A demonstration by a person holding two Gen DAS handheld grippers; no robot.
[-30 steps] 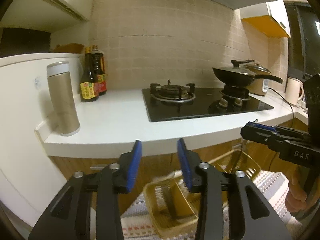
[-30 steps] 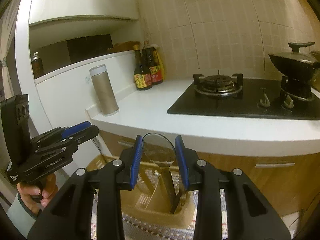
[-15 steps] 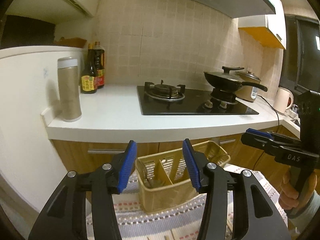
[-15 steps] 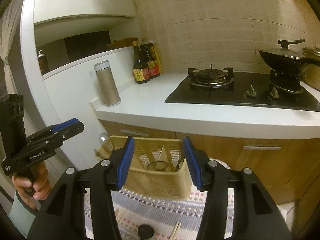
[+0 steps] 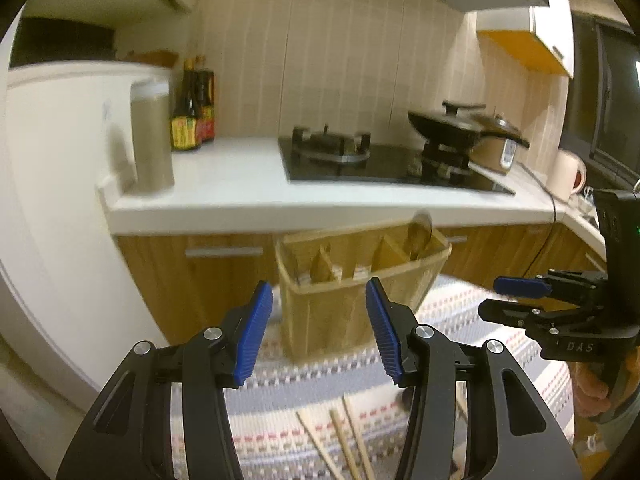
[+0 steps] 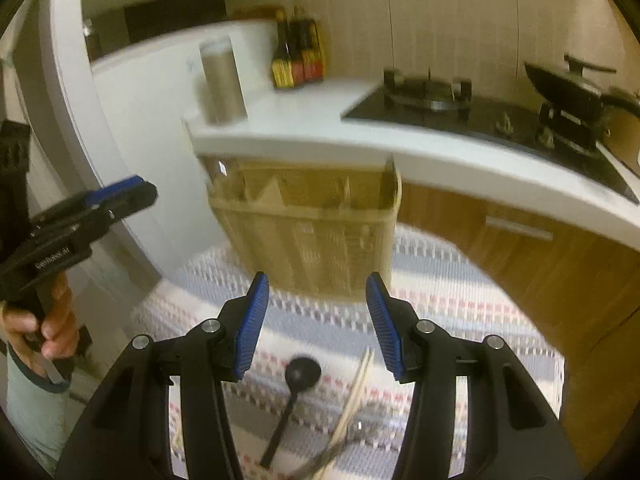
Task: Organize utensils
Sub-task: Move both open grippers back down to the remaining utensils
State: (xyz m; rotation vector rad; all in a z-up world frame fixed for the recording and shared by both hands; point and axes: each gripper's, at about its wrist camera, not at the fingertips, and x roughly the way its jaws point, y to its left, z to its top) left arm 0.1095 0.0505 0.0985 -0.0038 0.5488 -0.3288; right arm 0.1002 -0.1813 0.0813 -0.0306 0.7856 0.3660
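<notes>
Left gripper [image 5: 319,330] spread, nothing between its blue pads; right gripper [image 6: 318,320] likewise spread and empty; both hang over the striped mat [image 6: 460,304]. Landmark: tan utensil basket [image 6: 308,236], upright on the mat's far part. Nearer than the basket, loose on the mat: black spoon [image 6: 294,392], pale chopsticks [image 6: 354,396] just beside it. Inside the basket, a spoon [image 5: 418,234] stands in an end compartment, bowl up. Behind the basket, wooden cabinet fronts [image 5: 228,276]; above them the white counter [image 5: 248,188] with a tan flask [image 5: 152,140], sauce bottles [image 5: 194,114], black hob [image 5: 384,164].
</notes>
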